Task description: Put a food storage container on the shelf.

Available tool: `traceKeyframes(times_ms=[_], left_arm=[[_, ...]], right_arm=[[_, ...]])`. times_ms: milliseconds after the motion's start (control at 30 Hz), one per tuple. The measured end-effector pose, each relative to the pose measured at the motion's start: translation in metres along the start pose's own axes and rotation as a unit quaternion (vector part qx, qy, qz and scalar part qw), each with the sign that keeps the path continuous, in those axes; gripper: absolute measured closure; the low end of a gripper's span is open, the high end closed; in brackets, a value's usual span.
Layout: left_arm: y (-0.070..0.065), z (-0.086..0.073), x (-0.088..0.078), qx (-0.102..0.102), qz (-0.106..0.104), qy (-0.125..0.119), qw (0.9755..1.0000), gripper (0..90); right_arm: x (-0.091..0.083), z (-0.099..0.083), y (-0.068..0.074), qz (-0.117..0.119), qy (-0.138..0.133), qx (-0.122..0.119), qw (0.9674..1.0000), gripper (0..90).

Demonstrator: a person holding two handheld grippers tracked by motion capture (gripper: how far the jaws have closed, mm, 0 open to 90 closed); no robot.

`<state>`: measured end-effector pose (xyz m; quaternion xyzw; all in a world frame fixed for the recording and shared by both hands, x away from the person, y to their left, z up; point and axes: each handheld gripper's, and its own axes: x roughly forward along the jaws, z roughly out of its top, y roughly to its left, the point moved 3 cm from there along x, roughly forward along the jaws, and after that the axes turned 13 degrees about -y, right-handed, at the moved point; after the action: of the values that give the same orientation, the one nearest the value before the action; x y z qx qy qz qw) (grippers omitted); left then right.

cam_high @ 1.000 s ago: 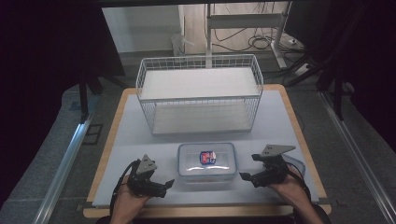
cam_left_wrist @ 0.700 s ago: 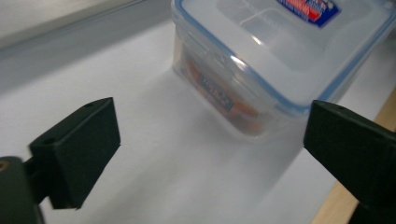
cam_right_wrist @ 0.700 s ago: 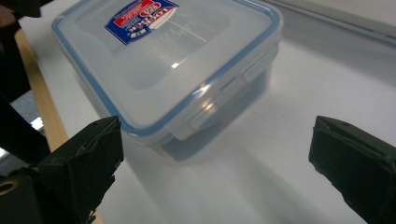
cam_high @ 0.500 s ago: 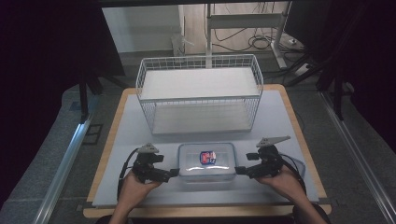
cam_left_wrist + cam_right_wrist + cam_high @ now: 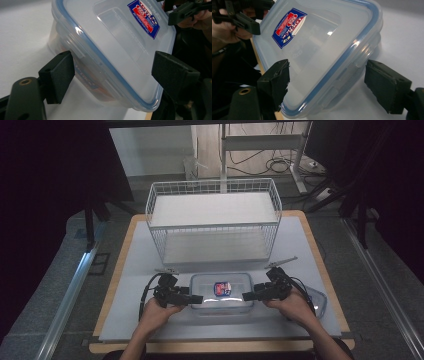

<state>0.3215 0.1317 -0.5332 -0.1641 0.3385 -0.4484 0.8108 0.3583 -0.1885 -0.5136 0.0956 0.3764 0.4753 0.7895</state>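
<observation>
Clear plastic food container [image 5: 221, 293], rectangular with rounded corners, lying flat and upright with its lid closed. The translucent lid [image 5: 117, 37] carries a blue sealing rim and a red-and-blue label [image 5: 222, 288] near its middle. The container sits between the left gripper [image 5: 196, 298] and the right gripper [image 5: 248, 296], one short end inside each gripper's spread jaws.
</observation>
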Motion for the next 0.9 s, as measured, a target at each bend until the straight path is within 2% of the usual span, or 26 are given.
traceKeyframes(times_ms=[100,167,200,300,400,533,900], left_arm=[[0.000,-0.001,-0.003,-0.002,-0.001,-0.005,1.0000,21.6],[0.000,-0.002,-0.007,0.000,-0.007,-0.013,0.9999,29.3],[-0.001,-0.003,-0.010,-0.001,-0.010,-0.019,0.9998,29.3],[-0.004,-0.006,-0.016,0.006,-0.012,-0.032,0.9994,37.3],[-0.008,-0.010,-0.020,0.009,-0.009,-0.043,0.9990,39.9],[-0.011,-0.014,-0.025,0.006,-0.017,-0.059,0.9981,46.4],[-0.015,-0.019,-0.027,0.003,-0.014,-0.071,0.9974,49.1]], right_arm=[[0.002,0.000,-0.001,0.012,0.004,0.026,0.9996,23.1],[0.001,0.001,0.001,0.007,0.003,0.019,0.9998,25.8],[-0.001,0.001,0.002,0.006,0.000,0.014,0.9999,28.8],[-0.009,0.003,0.004,0.007,-0.013,0.009,0.9998,37.0],[-0.012,0.001,0.006,0.009,-0.024,0.009,0.9996,41.0],[-0.018,-0.003,0.009,0.016,-0.035,0.021,0.9990,46.8],[-0.023,-0.012,0.009,0.031,-0.036,0.039,0.9981,48.3]])
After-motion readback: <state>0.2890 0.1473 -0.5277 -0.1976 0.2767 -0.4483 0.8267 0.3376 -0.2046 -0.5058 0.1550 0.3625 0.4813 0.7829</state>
